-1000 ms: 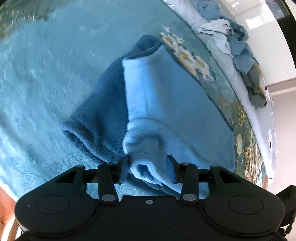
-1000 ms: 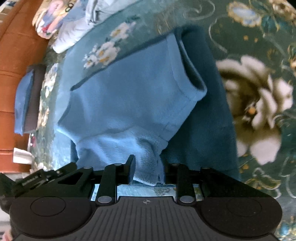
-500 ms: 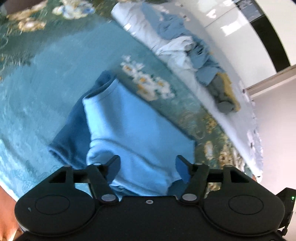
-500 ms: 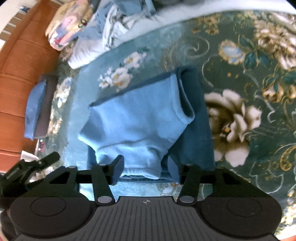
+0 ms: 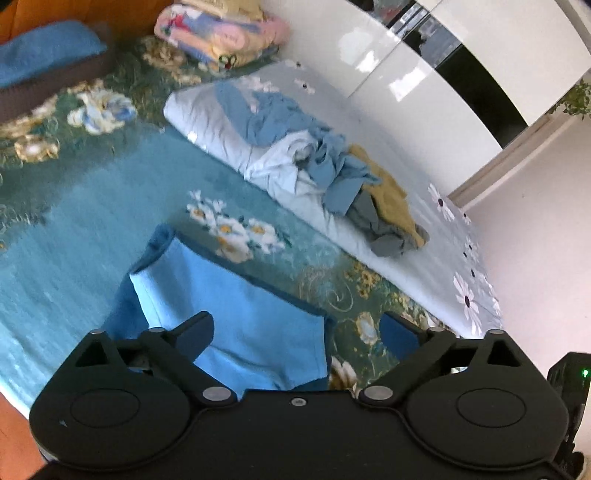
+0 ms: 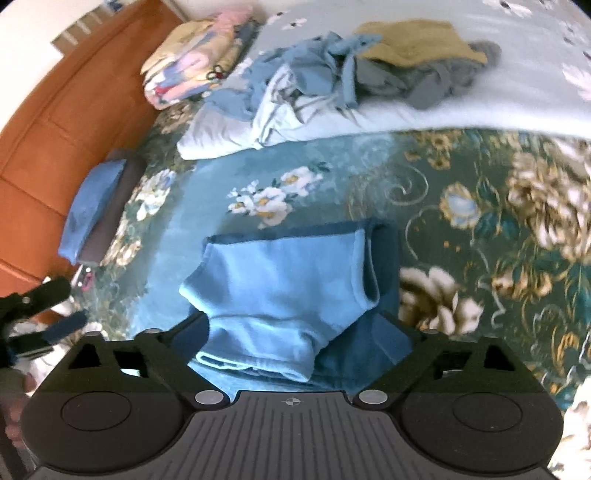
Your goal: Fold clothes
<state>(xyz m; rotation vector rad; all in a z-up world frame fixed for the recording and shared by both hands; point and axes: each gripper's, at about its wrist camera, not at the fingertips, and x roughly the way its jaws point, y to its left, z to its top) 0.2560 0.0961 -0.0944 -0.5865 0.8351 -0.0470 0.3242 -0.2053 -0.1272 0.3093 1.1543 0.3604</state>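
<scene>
A folded fleece garment (image 5: 229,317), light blue on top with a darker blue layer under it, lies flat on the teal floral bedspread (image 5: 74,240). My left gripper (image 5: 299,332) hangs well above its near edge. The jaws are opening wide and nothing is pressed between them. In the right wrist view the same garment (image 6: 284,288) lies below my right gripper (image 6: 291,332), whose jaws are also opening, clear of the cloth. The left gripper (image 6: 44,310) shows at that view's left edge.
A heap of unfolded blue, white, grey and mustard clothes (image 5: 332,177) sits on pale bedding (image 5: 424,229) beyond the garment. A stack of folded blankets (image 5: 221,29) and a blue cushion (image 5: 44,59) lie near the orange-brown headboard (image 6: 55,129). A white wardrobe (image 5: 406,74) stands behind.
Both grippers held the garment's near fold a second ago. They have let go, opened wide and risen, so the garment now lies smaller and lower in both views.
</scene>
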